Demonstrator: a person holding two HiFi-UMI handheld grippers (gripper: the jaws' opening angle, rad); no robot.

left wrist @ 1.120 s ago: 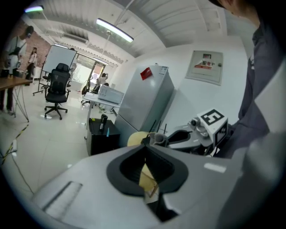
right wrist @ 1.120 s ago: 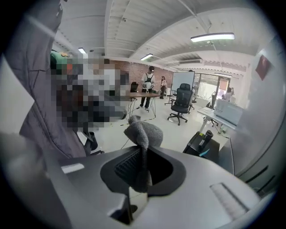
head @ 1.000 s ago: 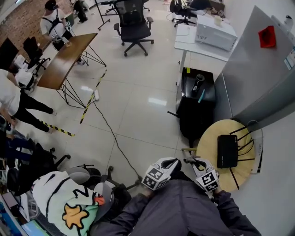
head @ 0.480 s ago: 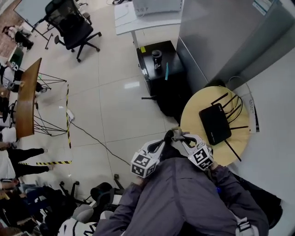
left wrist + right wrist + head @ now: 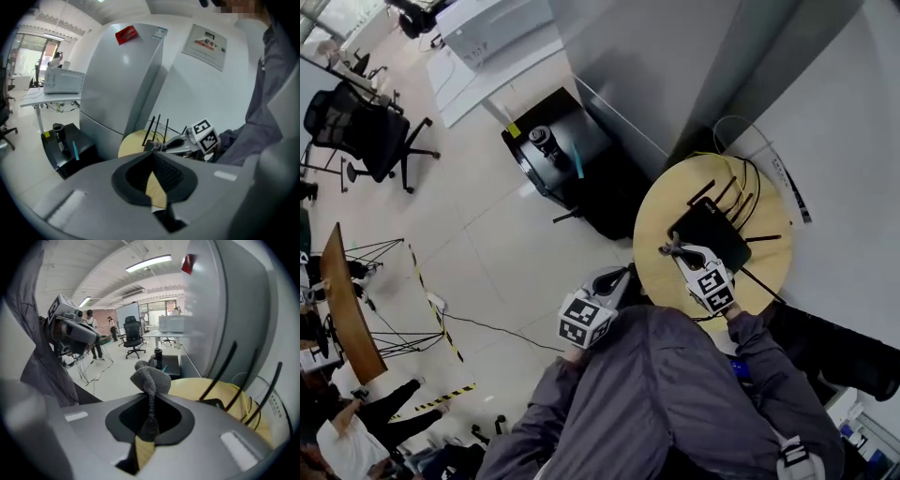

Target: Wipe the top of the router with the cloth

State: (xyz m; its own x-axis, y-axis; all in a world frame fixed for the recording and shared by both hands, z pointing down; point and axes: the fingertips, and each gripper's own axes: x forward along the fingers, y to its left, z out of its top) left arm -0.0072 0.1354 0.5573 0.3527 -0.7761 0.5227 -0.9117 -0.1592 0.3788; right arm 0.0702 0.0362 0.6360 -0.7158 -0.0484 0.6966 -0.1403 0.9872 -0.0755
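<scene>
At right centre of the head view, on the round wooden table (image 5: 654, 217): the black router (image 5: 717, 228), lying flat, antennas fanned toward the upper right. Long axis seemingly running from upper left to lower right, across the line of the right gripper (image 5: 668, 249). That gripper pointing up-left over the router's lower-left edge, tips at or just over its near corner; contact not readable. Clamped between its jaws, a grey cloth (image 5: 150, 377), bunched above the tips and pinched thin lower down. Router body low right of the cloth in the right gripper view, antennas rising beside it, so the top to be wiped just right of and below the wad. Left gripper (image 5: 622, 278) off the table's lower-left rim, short of the router; jaws together on nothing, bare tabletop showing through the gap behind them. Right gripper plainly the nearer. Likely next: lowering the cloth onto the router's top, then stroking along that long axis, minding the antennas.
</scene>
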